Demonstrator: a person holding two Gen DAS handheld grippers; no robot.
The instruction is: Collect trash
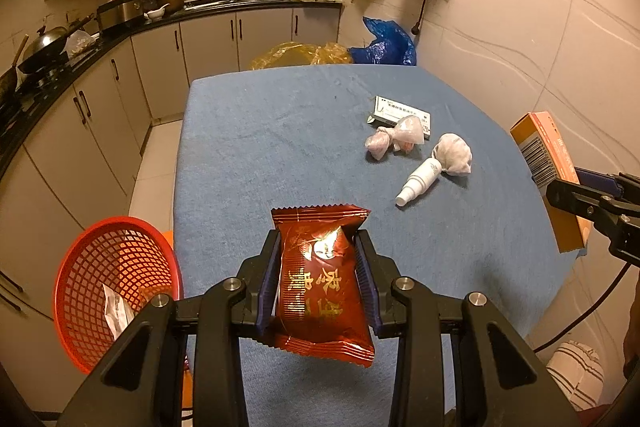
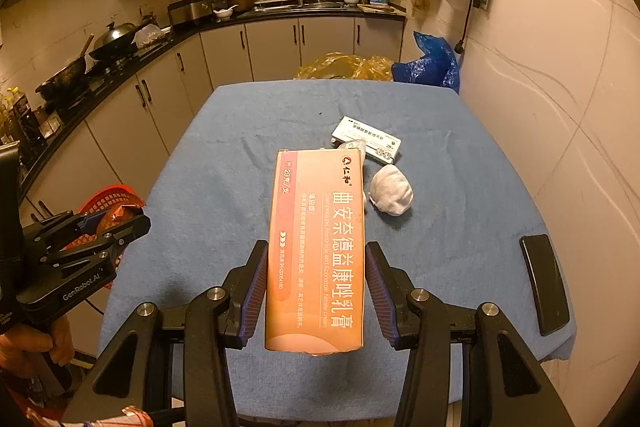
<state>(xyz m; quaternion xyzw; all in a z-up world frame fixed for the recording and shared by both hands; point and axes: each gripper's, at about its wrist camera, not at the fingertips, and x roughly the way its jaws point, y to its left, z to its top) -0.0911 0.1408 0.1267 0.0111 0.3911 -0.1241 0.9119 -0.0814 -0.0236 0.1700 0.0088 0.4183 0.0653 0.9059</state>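
In the left wrist view my left gripper (image 1: 320, 243) is shut on a red foil snack packet (image 1: 324, 279), held above the near edge of the blue-clothed table (image 1: 280, 147). A red mesh basket (image 1: 116, 291) stands lower, to the left of the table, with a white paper inside. My right gripper (image 2: 316, 247) is shut on a long orange carton (image 2: 316, 247), lifted over the table. On the cloth lie a white medicine box (image 1: 400, 113), a knotted plastic bundle (image 1: 394, 139), a white wad (image 1: 454, 153) and a small white bottle (image 1: 420, 183).
A black phone (image 2: 545, 283) lies near the table's right edge. Yellow (image 1: 300, 55) and blue (image 1: 388, 43) plastic bags sit behind the table. Kitchen cabinets (image 1: 100, 115) run along the left, and a tiled wall (image 1: 540, 47) stands close on the right.
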